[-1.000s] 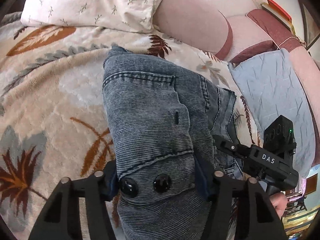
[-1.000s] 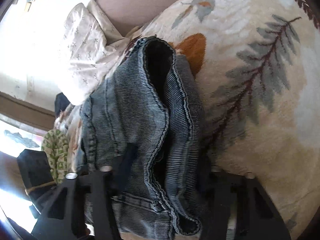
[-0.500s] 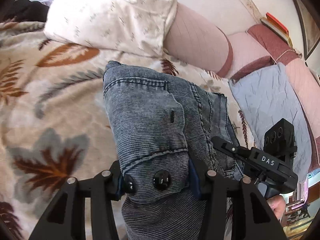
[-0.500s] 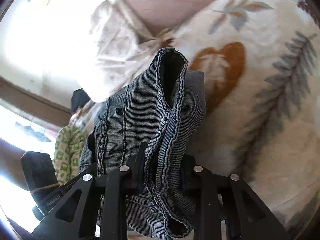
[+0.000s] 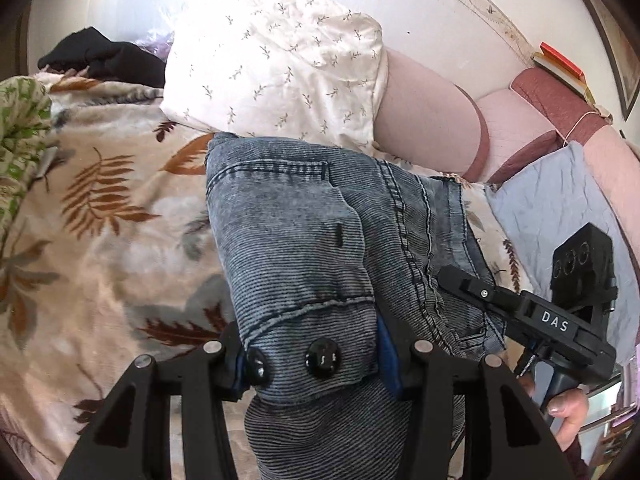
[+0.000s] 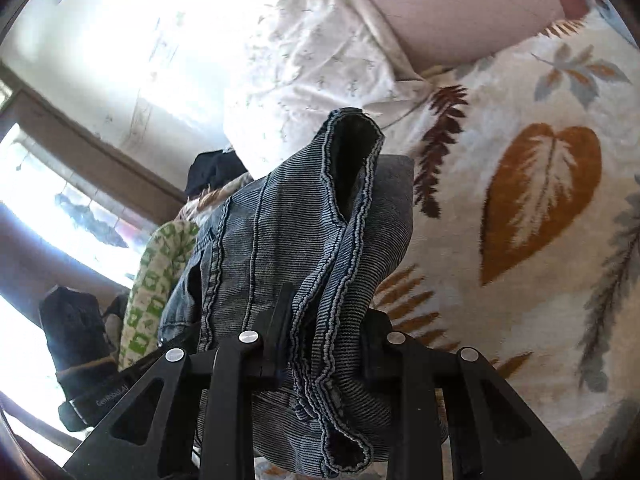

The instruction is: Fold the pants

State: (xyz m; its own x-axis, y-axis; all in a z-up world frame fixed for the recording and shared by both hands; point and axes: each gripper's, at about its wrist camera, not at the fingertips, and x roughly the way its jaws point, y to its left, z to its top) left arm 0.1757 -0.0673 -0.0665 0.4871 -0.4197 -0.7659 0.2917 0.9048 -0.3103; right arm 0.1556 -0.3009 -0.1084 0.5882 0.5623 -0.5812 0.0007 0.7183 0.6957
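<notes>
The pants are grey-blue washed denim, and they lie on the blanket, a cream one with brown and grey leaf prints. One end of them reaches almost to the white pillow with small sprigs. From there the cloth comes toward both cameras and is lifted off the blanket near the grippers.

The left gripper holds the waistband part, where two black buttons sit side by side. Its fingers stand at a middle width and press on the thick folded denim from both sides. A blue pad shows on the inner face of the right-side finger, against the cloth.

The right gripper holds a bunch of hems and seams. Its fingers are narrow, with the gathered edges squeezed between them. Above this grip one pant leg opening stands up as a dark hollow, pointing toward the pillow.

In the left wrist view, the right gripper shows also from outside, to the right of the pants: a black body with the letters DAS, and a hand around its handle.

Behind the pillow there is a pink padded headboard. A pale blue quilted cloth lies to the right of the pants. To the left of the pillow lies a black garment, and nearer a green patterned cloth at the blanket edge.
</notes>
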